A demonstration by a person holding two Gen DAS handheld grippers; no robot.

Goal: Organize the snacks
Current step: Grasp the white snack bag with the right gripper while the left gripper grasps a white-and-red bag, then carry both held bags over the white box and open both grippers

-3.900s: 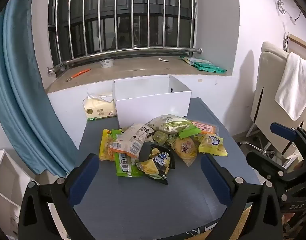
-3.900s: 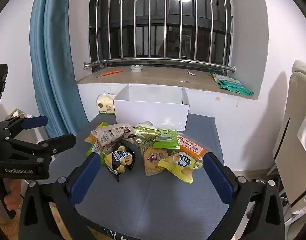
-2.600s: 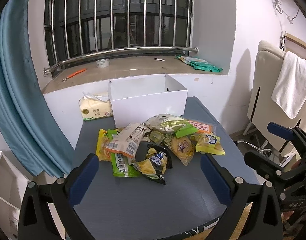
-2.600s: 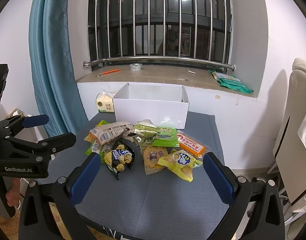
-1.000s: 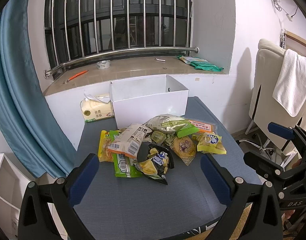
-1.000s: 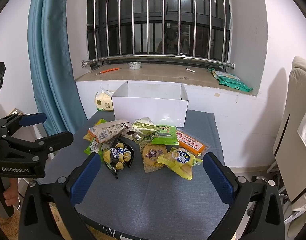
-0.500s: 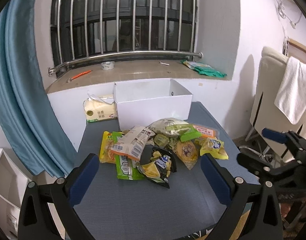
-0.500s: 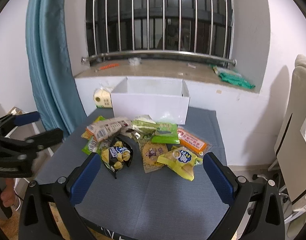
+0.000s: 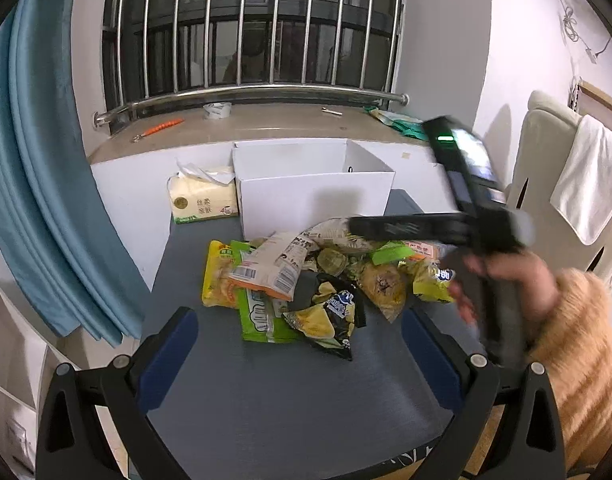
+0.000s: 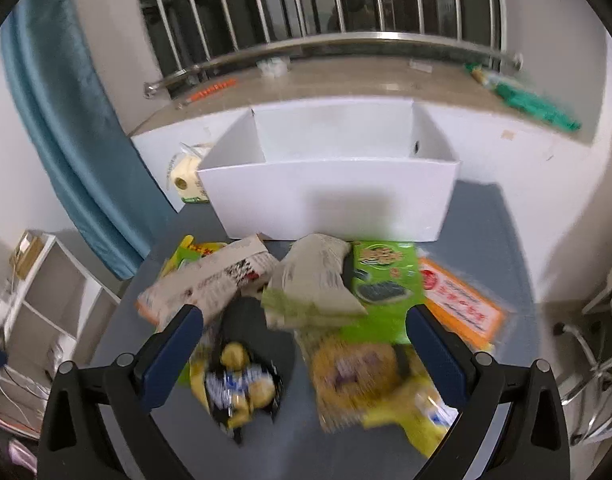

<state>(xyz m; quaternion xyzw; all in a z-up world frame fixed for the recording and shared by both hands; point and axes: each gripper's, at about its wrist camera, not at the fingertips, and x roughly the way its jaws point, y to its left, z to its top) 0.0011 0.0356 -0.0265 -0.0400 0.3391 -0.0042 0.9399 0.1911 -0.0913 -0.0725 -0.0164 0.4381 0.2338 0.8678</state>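
A pile of snack packets (image 9: 318, 276) lies on the grey table (image 9: 290, 392) in front of an open, empty white box (image 9: 314, 200). My left gripper (image 9: 298, 344) is open and empty, held back near the table's front edge. My right gripper (image 10: 302, 340) is open and empty, low over the pile, with a pale green packet (image 10: 314, 284), a green seaweed packet (image 10: 382, 276) and a black and yellow packet (image 10: 238, 388) between its fingers. The right gripper's body (image 9: 466, 224) and the hand holding it show blurred above the pile's right side in the left wrist view.
A tissue pack (image 9: 202, 200) stands left of the box. An orange packet (image 10: 462, 304) lies at the pile's right. A blue curtain (image 9: 46, 184) hangs at left, a white shelf (image 10: 46, 304) stands below it, and a chair with a towel (image 9: 586, 176) stands at right.
My right gripper has swung forward and down over the snack pile, close to the box, and now shows in the left wrist view. My left gripper has barely moved.
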